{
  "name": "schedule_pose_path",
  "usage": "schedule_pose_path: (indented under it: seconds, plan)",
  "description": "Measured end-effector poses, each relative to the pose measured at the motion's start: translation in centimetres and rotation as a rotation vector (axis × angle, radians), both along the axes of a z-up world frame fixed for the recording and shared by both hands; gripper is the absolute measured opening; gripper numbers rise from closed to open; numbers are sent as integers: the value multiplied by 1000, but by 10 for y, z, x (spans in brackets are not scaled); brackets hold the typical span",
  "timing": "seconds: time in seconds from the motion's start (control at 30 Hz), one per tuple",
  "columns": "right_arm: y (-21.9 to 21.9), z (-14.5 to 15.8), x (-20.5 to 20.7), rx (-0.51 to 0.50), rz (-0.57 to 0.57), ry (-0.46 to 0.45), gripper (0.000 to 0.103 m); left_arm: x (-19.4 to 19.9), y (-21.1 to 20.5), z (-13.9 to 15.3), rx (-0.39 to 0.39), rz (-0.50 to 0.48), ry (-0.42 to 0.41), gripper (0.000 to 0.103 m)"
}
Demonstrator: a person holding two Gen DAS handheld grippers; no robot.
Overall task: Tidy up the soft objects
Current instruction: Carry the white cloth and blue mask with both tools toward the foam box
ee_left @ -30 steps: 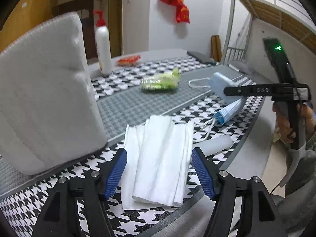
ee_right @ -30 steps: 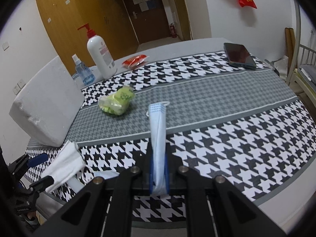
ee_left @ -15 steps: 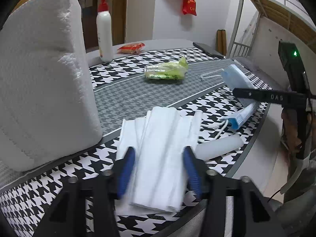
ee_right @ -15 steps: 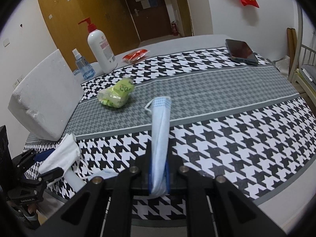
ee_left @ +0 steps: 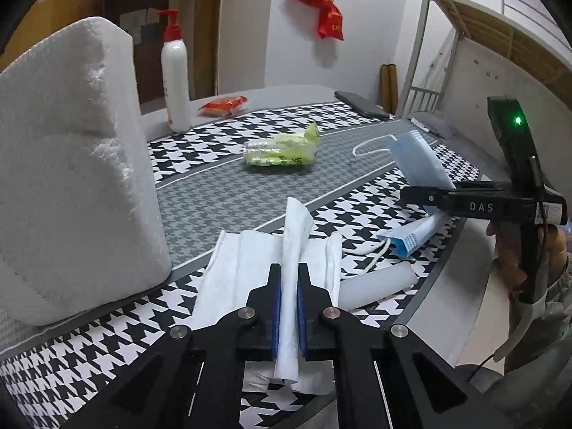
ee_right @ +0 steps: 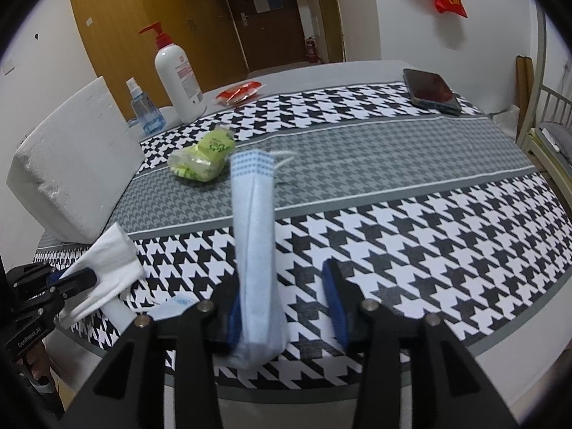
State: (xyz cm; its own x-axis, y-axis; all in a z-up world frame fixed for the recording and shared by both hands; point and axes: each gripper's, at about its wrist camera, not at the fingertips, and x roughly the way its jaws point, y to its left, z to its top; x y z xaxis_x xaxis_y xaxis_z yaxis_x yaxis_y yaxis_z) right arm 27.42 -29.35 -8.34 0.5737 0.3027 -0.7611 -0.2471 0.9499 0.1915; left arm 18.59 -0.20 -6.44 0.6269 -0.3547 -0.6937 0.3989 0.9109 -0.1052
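My left gripper (ee_left: 289, 307) is shut on a folded white tissue (ee_left: 291, 250), pinching its top layer up off the white stack (ee_left: 236, 271) near the table's front edge. My right gripper (ee_right: 286, 304) now stands open; a blue face mask (ee_right: 255, 236) leans upright against its left finger. In the left wrist view that mask (ee_left: 418, 164) stands up by the right gripper, and a second blue mask (ee_left: 407, 239) lies on the table below it. The left gripper and its tissue (ee_right: 103, 271) show at the left of the right wrist view.
A big white foam block (ee_left: 71, 164) stands at the left. A green packet (ee_left: 282, 150), a pump bottle (ee_left: 175, 78), a red packet (ee_left: 223, 104), a small spray bottle (ee_right: 143, 111) and a phone (ee_right: 430, 91) lie farther back. A white tube (ee_left: 375, 282) lies by the front edge.
My left gripper closed on the white tissue and lifted its fold. My right gripper opened from its grip on the blue mask, which rose higher.
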Motion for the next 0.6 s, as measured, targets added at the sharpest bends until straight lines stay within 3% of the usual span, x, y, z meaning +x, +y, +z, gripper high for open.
schedule_pose_path:
  seconds: [0.13,0.2,0.23,0.33,0.6]
  plan:
    - [8,0,-2,-33,14,-6,45,-1,5,4,-18,5,-13,8]
    - [10,1,-3,-35,19,-11,34,-2,8,4,-22,11,-15,8]
    - [11,1,-4,-31,21,-9,22,-2,10,5,-24,12,-17,8]
    - [10,2,-4,1,20,-6,11,-3,13,7,-37,17,-22,8]
    - [-3,23,-5,96,-15,-46,10,-9,25,28,-73,31,-75,8]
